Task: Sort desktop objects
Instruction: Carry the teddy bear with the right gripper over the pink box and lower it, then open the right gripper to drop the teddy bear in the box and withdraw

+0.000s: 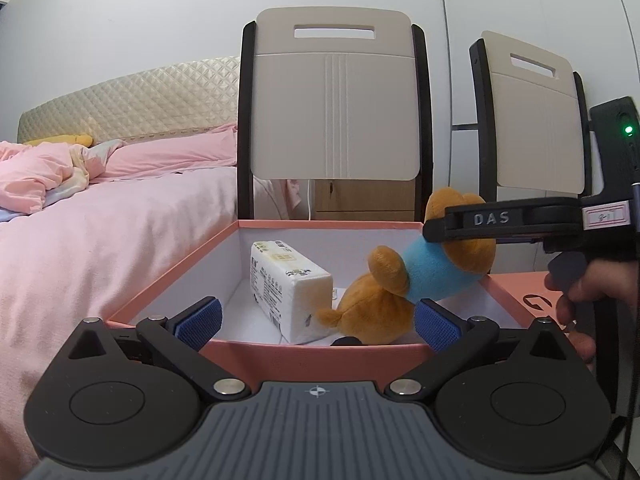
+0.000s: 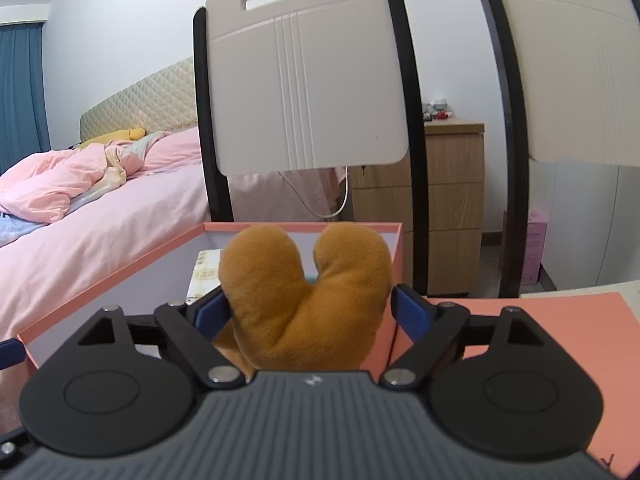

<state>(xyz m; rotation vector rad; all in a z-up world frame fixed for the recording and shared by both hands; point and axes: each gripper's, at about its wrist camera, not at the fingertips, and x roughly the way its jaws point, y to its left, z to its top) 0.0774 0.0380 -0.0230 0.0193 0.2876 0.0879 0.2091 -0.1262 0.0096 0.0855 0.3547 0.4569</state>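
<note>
Pink bed (image 1: 120,220), two chairs (image 1: 332,112), wooden drawers (image 2: 452,184).

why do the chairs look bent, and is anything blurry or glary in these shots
Left wrist view: fisheye bows the chair backs and wall lines; lighting is soft and even, no glare, the tissue pack sharp. Right wrist view: stronger bending of the black chair frames; the plush toy fills the centre between the jaws, slightly soft, hiding much of the pink box.

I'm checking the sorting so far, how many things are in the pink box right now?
2 clearly: a tissue pack lying inside the pink box, and a plush toy, gripped by the right gripper. Others may be hidden.
</note>
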